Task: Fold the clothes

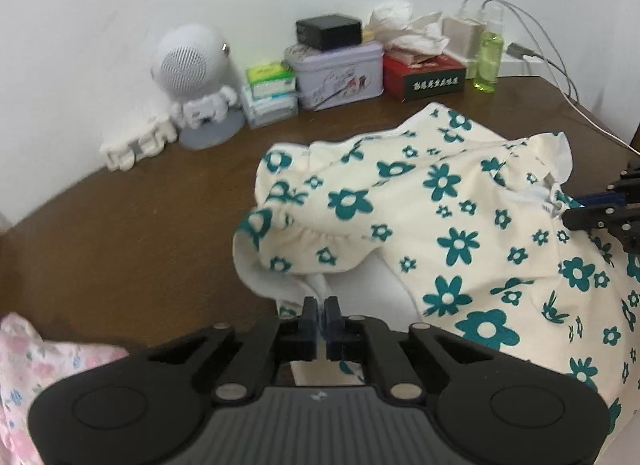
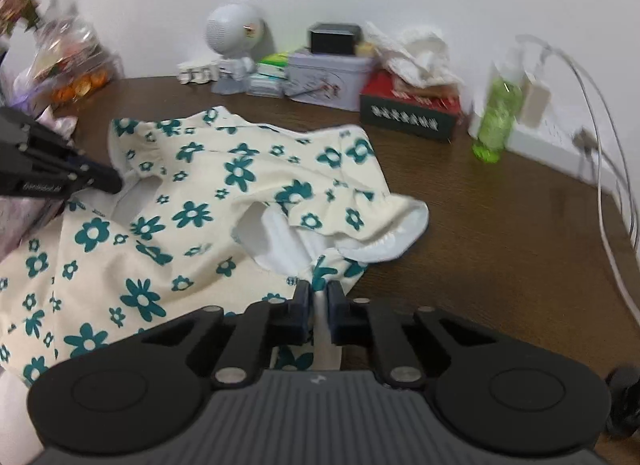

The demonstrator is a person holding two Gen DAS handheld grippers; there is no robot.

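Observation:
A cream garment with teal flowers [image 1: 440, 217] lies bunched on the brown table [image 1: 152, 225], part of it lifted and showing its white lining. My left gripper [image 1: 321, 307] is shut on a thin white edge of it near a ruffled sleeve. My right gripper [image 2: 318, 293] is shut on another pinch of the same garment [image 2: 192, 201] at its right side, beside the other ruffled sleeve [image 2: 380, 225]. Each gripper also shows in the other's view: the right gripper [image 1: 568, 209] at the right edge, the left gripper [image 2: 116, 185] at the left edge.
Along the wall stand a white round speaker figure [image 1: 192, 65], a lilac tin [image 1: 336, 73], a red box [image 1: 424, 77], a green bottle [image 1: 488, 61] and white cables [image 2: 608, 185]. A pink floral cloth [image 1: 36, 369] lies at my lower left. A bag of oranges [image 2: 76, 81] sits far left.

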